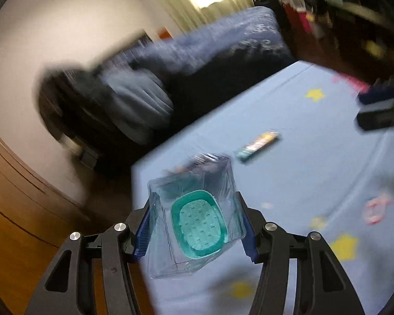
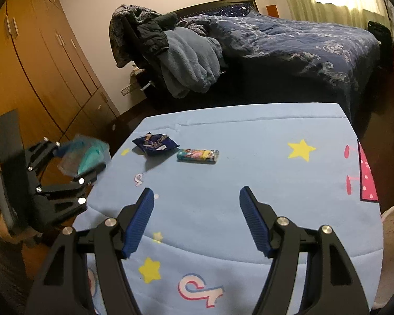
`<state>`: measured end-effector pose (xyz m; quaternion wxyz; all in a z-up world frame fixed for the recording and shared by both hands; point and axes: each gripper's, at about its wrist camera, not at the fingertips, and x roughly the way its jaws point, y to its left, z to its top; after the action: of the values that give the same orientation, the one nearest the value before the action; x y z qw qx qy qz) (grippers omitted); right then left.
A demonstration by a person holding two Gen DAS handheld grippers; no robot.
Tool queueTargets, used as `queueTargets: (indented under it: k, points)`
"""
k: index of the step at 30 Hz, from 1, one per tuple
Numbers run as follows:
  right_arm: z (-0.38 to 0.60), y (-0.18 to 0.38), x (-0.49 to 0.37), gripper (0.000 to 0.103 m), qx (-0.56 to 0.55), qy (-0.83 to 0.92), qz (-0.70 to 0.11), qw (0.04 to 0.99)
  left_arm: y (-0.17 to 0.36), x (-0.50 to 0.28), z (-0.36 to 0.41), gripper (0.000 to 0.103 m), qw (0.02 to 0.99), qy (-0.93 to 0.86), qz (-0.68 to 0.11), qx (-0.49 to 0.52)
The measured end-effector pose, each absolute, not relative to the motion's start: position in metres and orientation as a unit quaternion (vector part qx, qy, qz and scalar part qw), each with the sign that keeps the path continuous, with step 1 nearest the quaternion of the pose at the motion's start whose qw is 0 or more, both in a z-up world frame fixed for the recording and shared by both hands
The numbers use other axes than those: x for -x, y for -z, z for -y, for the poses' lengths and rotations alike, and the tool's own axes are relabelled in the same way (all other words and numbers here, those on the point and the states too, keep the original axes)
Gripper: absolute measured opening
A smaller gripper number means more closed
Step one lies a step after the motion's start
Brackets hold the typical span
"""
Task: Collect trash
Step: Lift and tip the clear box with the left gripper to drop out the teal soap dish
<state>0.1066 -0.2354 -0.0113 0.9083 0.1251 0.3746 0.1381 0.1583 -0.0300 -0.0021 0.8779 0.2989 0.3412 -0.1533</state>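
The left gripper (image 1: 194,225) has its fingers clamped on a clear plastic package (image 1: 194,220) with a teal tray inside, off the counter's (image 2: 249,173) left edge. The right gripper (image 2: 197,218) hovers, fingers apart. 2 wrappers lie near the far-left corner: dark blue (image 2: 155,143), colourful (image 2: 198,156).

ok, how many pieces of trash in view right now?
3. A clear plastic package with a teal insert is clamped in the left gripper, off the table's left edge. A dark blue snack bag and a colourful wrapper lie on the blue tablecloth. More may be out of frame.
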Motion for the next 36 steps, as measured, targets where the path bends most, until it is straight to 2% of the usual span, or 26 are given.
queueTargets:
  k: [6,10,15,17,22,25,31,36]
  points:
    - [0.229,0.020,-0.122,0.069,-0.098,-0.121,-0.384,0.910,-0.005,-0.158,0.010,0.057,0.889,0.214,-0.369,-0.166]
    - [0.223,0.027,-0.130,0.069,-0.089,-0.122,-0.391,0.908,0.004,-0.154,0.005,0.057,0.879,0.250,-0.389,-0.112]
    - [0.223,0.026,-0.128,0.069,-0.098,-0.132,-0.386,0.908,0.022,-0.166,0.012,0.057,0.844,0.266,-0.453,-0.106]
    - [0.226,0.026,-0.126,0.069,-0.105,-0.134,-0.385,0.907,0.021,-0.169,0.007,0.057,0.833,0.284,-0.471,-0.062]
    - [0.237,0.022,-0.119,0.069,-0.118,-0.133,-0.380,0.908,0.015,-0.166,0.001,0.057,0.817,0.323,-0.478,0.022]
    - [0.247,0.018,-0.114,0.069,-0.126,-0.126,-0.373,0.910,0.013,-0.162,0.004,0.057,0.822,0.326,-0.465,0.039]
    - [0.274,0.008,-0.102,0.069,-0.167,-0.115,-0.352,0.914,0.017,-0.159,-0.005,0.057,0.783,0.393,-0.418,0.237]
    - [0.295,0.000,-0.090,0.069,-0.199,-0.105,-0.333,0.916,0.031,-0.163,0.003,0.057,0.662,0.475,-0.362,0.454]
